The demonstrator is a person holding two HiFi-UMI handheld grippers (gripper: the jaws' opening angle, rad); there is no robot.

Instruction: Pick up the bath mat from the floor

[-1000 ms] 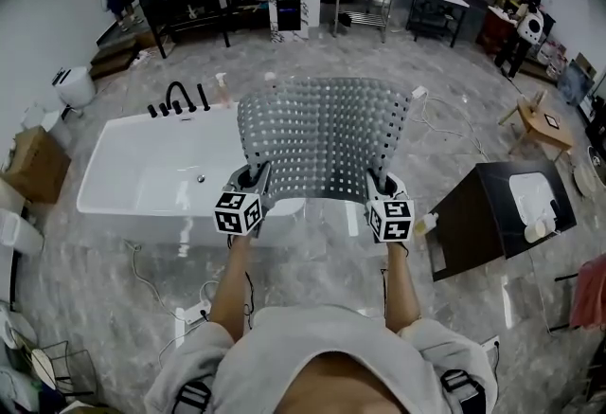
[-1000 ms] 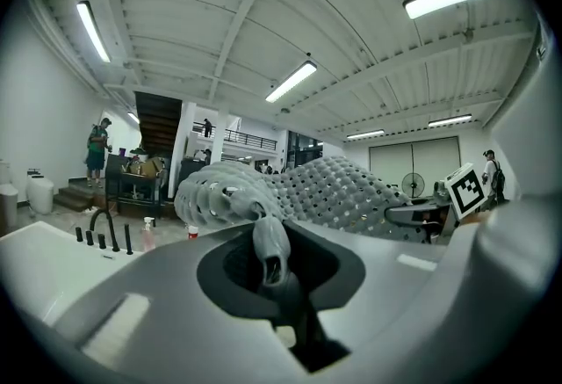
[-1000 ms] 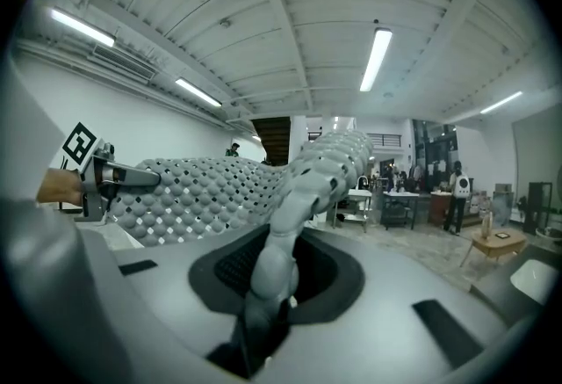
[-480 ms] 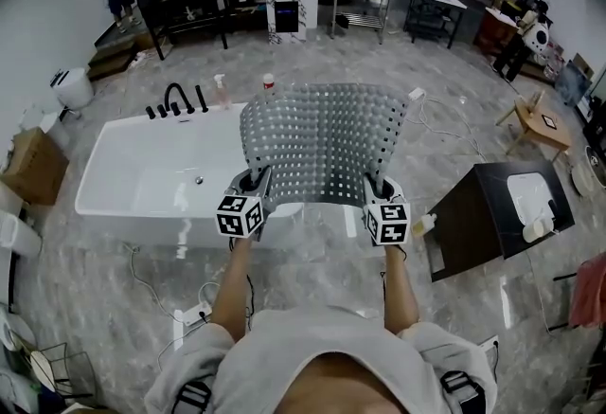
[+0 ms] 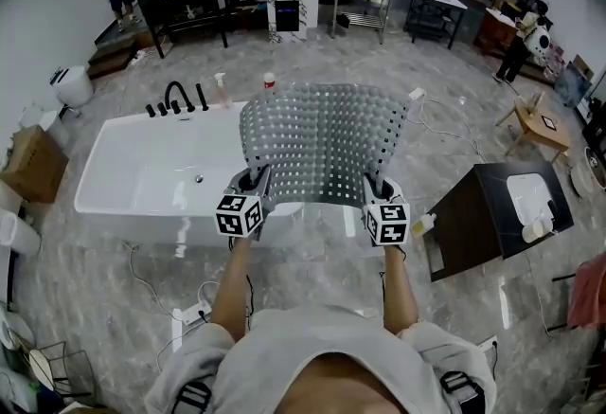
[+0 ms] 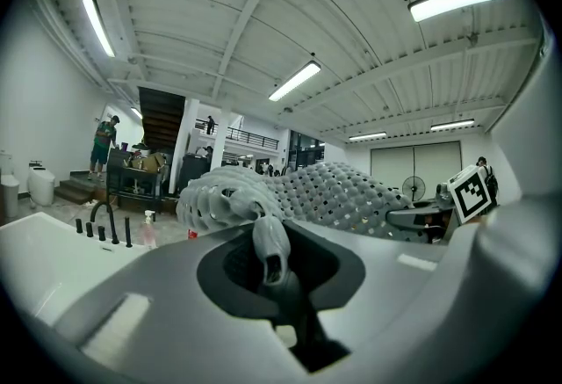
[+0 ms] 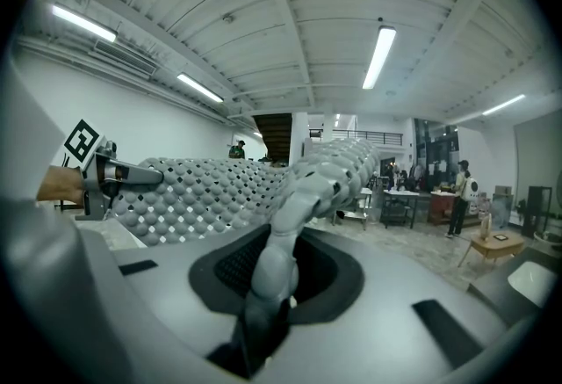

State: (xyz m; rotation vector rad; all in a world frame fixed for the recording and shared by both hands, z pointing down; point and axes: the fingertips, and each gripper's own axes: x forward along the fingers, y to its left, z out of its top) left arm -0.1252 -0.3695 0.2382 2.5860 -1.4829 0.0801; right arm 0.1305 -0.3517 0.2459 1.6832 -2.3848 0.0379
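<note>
Bath mat (image 5: 322,142), grey, perforated, held up off the floor and spread ahead of us. We have our left claw (image 5: 256,179) clenched on its 7 o'clock corner and our right claw (image 5: 377,183) clenched on its 5 o'clock corner. White bathtub (image 5: 142,177) sits at the mat's 9 o'clock.

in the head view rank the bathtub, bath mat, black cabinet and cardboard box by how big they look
1. bathtub
2. bath mat: close to the tub, and it is held up nearer the camera, so this order is unsure
3. black cabinet
4. cardboard box
</note>
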